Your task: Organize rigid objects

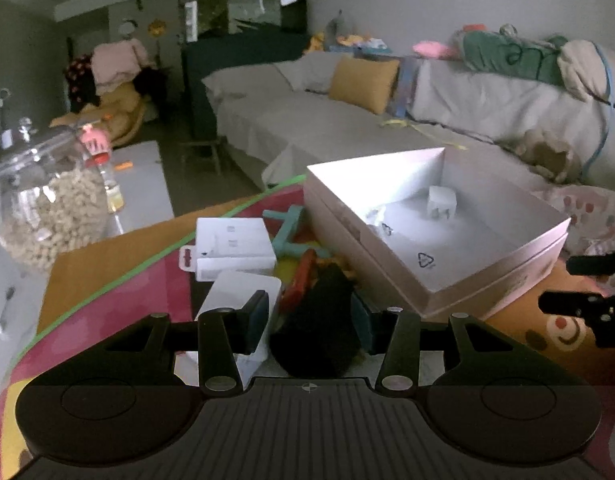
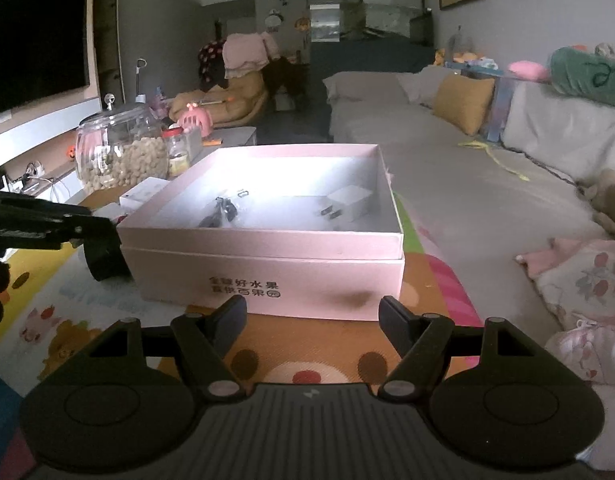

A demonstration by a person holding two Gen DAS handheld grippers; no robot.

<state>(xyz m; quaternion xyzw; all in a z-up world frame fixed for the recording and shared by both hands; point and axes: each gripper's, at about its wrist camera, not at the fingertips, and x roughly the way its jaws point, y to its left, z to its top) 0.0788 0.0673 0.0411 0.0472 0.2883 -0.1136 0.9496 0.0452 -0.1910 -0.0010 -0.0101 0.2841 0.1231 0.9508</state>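
An open pink box (image 2: 267, 268) stands on the play mat, with a white charger plug (image 2: 349, 204) and a small bagged black item (image 2: 221, 212) inside. My left gripper (image 1: 309, 320) is shut on a dark, rounded black object (image 1: 313, 344) just left of the box (image 1: 387, 272). In the right wrist view that black object (image 2: 103, 260) hangs beside the box's left wall. My right gripper (image 2: 311, 316) stands open with nothing between its fingers, low over the mat in front of the box. White packets (image 1: 231, 244), a teal piece (image 1: 287, 224) and a red piece (image 1: 303, 276) lie beyond the left gripper.
A glass jar of pellets (image 2: 119, 152) stands on the low table to the left. The grey sofa (image 2: 447, 184) runs along the right, with a yellow cushion (image 2: 461, 100). Floral bedding (image 2: 587, 280) lies at the near right. The right gripper's fingers (image 1: 563, 304) show at the left wrist view's right edge.
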